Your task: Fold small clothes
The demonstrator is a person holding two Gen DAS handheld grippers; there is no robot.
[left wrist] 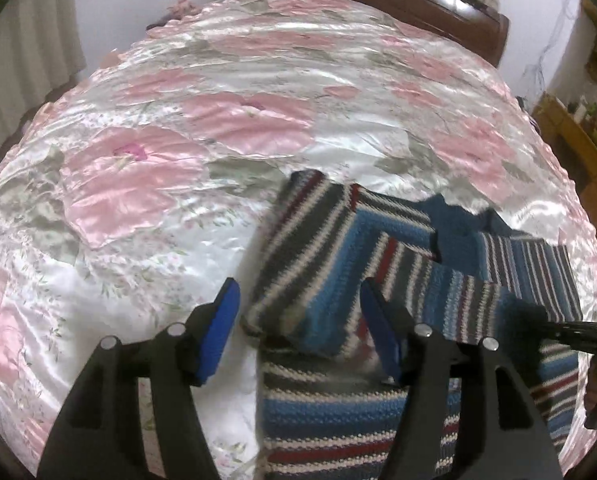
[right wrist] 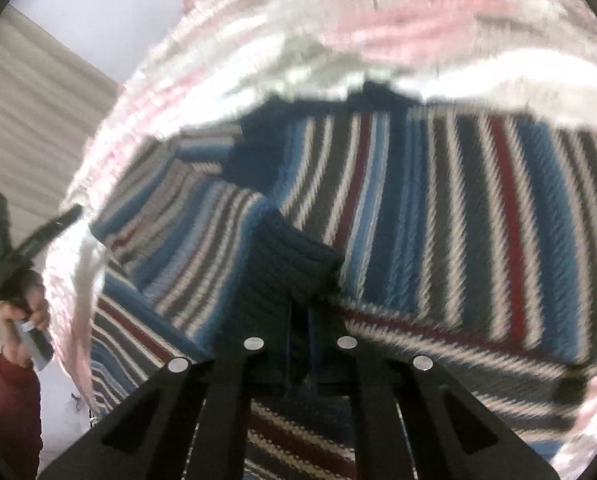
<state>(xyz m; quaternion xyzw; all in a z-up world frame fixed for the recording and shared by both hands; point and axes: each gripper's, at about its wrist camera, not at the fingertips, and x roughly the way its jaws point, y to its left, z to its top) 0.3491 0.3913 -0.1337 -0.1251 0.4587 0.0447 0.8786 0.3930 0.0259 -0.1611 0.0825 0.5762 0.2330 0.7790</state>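
Striped sweater (left wrist: 330, 264) lying on floral satin bedspread (left wrist: 146, 184), sleeve folded across body. Left gripper (left wrist: 298, 320) hovering over folded sleeve, fingers spread wide, empty. Right gripper (right wrist: 298, 332) pinching navy cuff (right wrist: 290, 256), fingers narrow.

L tongs (left wrist: 298, 332) agape, R tongs (right wrist: 298, 332) clamped.

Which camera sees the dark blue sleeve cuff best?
The right wrist view: the dark blue cuff sits centre frame, pinched in the right hand-held gripper. The left wrist view shows mostly the striped sweater; that cuff isn't clearly visible.
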